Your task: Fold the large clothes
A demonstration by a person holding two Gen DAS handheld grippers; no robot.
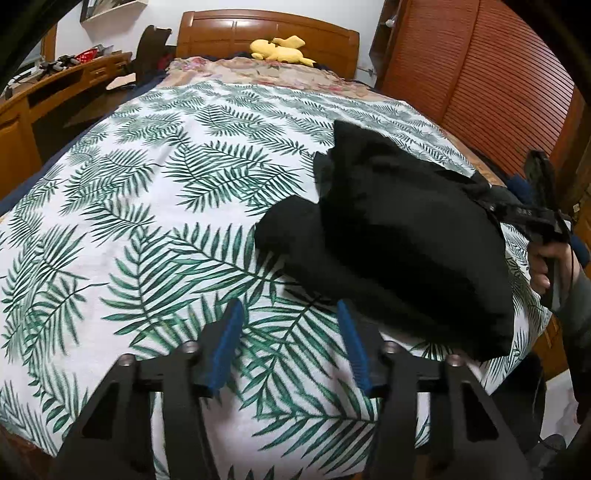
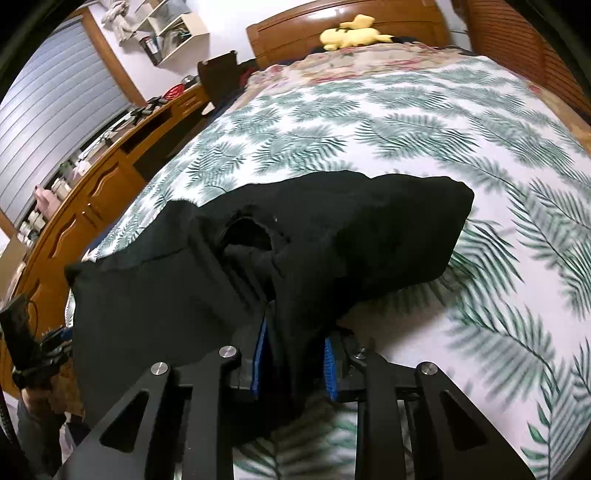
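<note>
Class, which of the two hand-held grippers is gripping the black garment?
The right hand-held gripper: black garment bunched between its fingers. The left hand-held gripper is open over the bedspread.

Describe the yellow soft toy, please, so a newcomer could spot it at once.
Start at the wooden headboard at the bed's far end. The yellow plush toy lies just before it, beyond the leaf-print sheet. It is the only bright yellow thing there.

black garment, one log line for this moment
right gripper shut on black garment, lifted | left gripper open, empty | bedspread
</note>
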